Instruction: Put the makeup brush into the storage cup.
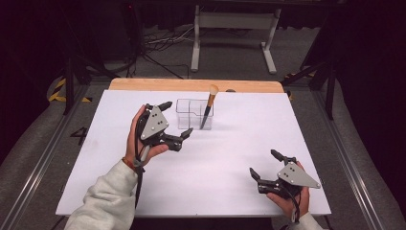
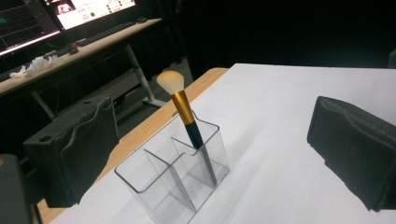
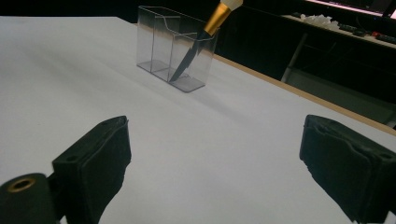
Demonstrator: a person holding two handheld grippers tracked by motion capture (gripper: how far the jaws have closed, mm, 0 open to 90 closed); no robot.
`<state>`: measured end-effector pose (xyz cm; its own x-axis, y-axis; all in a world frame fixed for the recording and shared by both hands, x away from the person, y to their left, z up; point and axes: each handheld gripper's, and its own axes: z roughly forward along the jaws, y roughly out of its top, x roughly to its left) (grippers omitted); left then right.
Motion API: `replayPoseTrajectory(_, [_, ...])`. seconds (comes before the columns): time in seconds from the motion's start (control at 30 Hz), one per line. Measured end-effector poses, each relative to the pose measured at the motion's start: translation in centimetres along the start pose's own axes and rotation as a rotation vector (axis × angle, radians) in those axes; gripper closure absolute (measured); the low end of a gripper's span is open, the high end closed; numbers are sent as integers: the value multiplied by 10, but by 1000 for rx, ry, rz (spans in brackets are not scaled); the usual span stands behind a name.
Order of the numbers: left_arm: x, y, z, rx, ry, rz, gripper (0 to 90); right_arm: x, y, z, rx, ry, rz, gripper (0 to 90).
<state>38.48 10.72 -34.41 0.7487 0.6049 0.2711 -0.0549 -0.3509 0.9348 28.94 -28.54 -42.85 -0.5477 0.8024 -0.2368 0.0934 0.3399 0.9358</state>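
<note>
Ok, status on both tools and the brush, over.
Left tool open, beside the organizer. Right tool open, empty, hovering near table edge. Brush leaning bristles-up in the organizer's right compartment. Nothing in the way.

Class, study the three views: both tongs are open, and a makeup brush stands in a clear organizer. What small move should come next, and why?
Probably ease the left tongs forward to straddle the makeup brush at its gold band. Those tongs are open and already beside the clear organizer; the brush leans bristles up in one compartment, free to be gripped. The right tongs sit open, farther off.
</note>
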Motion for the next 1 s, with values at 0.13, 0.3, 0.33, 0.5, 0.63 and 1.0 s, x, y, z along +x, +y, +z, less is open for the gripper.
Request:
replayPoseTrajectory(0.13, [-1,-8,-9,3,10,-2,22,0,0,0,3,3,-4,95])
replayPoseTrajectory(0.3, [-4,-19,-18,9,19,-10,21,0,0,0,-1,-1,-3,99])
replayPoseTrajectory(0.33, [-4,-22,-21,14,13,-14,21,0,0,0,-1,-2,-3,99])
replayPoseTrajectory(0.5, [-3,-33,-33,26,23,-5,26,1,0,0,0,3,-4,100])
replayPoseTrajectory(0.63, [-3,-43,-44,30,33,-11,27,1,0,0,1,2,-4,100])
replayPoseTrajectory(1.0, [-1,-67,-65,76,36,-9,30,1,0,0,-1,2,-3,101])
